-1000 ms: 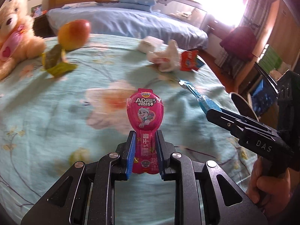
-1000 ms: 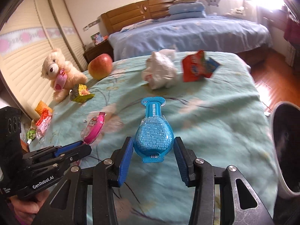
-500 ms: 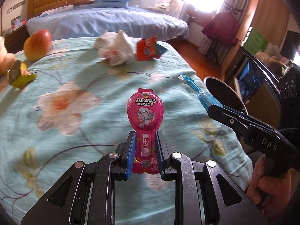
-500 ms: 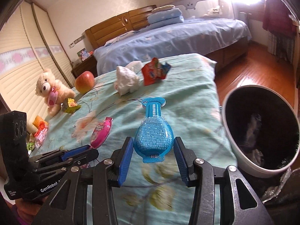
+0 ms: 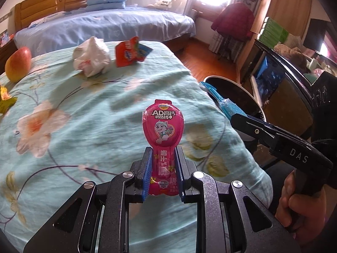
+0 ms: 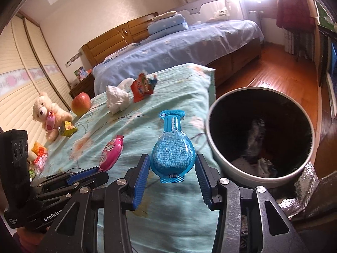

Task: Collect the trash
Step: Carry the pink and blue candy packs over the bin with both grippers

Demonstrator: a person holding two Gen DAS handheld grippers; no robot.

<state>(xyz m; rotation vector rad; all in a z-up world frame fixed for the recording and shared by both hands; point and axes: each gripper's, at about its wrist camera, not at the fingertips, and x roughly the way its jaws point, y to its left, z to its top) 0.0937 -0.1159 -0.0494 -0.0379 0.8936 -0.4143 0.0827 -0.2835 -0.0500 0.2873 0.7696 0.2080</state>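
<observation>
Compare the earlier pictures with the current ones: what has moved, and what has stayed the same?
Both grippers have swung sideways from over the bed toward the bin, which has come into view. The left gripper still clamps the pink wrapper; the right gripper still clamps the blue wrapper. Nothing on the bed shifted.

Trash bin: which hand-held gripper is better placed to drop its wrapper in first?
Right. The right hand-held gripper, holding the blue wrapper, sits just beside the bin's open rim. The left hand-held gripper, holding the pink wrapper, is farther off over the bed, with the right one between it and the bin.
</observation>
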